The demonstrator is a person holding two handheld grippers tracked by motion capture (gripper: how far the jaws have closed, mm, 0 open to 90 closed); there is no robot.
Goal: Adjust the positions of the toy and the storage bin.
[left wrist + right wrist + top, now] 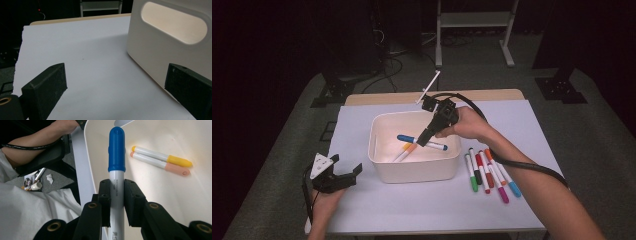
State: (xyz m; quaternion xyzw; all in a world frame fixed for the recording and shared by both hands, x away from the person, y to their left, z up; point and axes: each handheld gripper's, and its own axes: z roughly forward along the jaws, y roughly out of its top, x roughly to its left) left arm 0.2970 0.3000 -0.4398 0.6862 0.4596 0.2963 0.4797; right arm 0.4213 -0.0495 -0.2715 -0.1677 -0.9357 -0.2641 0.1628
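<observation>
The right gripper clamps a white marker with a dark blue cap above the white plastic rectangular bin; yellow-capped and peach-capped markers lie inside at two o'clock. At the bin's eight o'clock, the left gripper rests with jaws spread, nothing between them

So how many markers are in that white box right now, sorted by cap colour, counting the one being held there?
Blue-capped marker: 1, gripped in the right tool inside the white box
Yellow-capped marker: 1, lying on the box floor
Peach-capped marker: 1, lying right beside the yellow one
Total: 3
</observation>
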